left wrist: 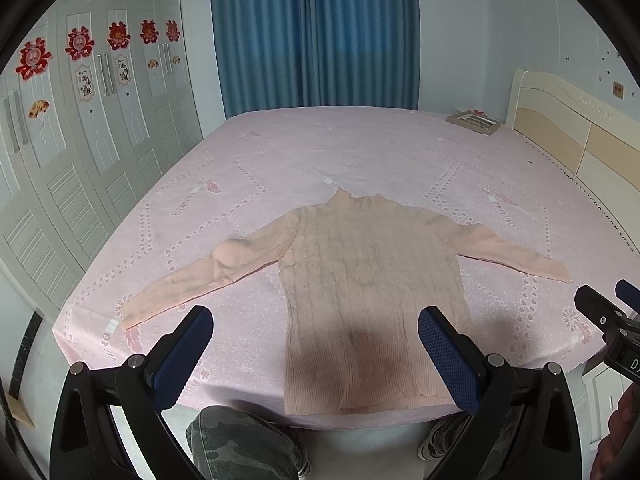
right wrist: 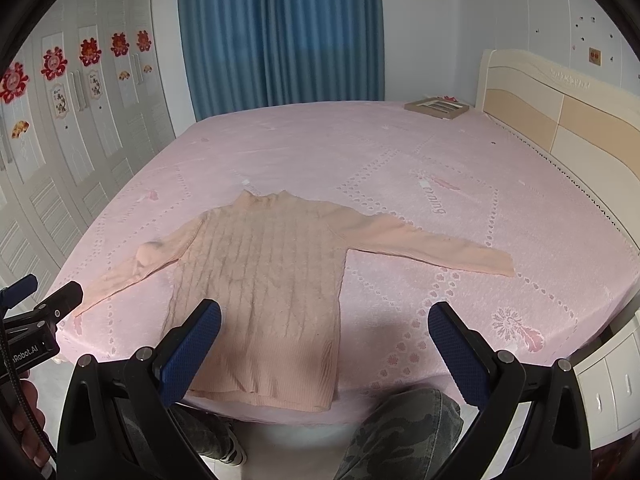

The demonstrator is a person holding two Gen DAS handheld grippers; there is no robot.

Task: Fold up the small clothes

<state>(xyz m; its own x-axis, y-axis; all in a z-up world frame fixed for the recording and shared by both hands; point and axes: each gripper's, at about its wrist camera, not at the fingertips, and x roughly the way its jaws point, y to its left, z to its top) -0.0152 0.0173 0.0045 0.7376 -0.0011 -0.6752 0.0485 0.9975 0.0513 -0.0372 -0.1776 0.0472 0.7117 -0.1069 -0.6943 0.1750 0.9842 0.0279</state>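
Ahead of both tongs a pink sweater [left wrist: 368, 300] lies flat on the bed [left wrist: 320, 152], sleeves spread to either side, hem at the near edge. The left tongs [left wrist: 316, 356] and right tongs [right wrist: 324, 350] hang above that edge, jaws wide apart, gripping nothing. No fold looks made yet; sleeves and body are all left to do.

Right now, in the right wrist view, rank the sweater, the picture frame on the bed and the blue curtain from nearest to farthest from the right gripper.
1. Sweater: just ahead of the right gripper, towards the left.
2. Picture frame: far right corner of the bed.
3. Blue curtain: back wall, beyond the bed.
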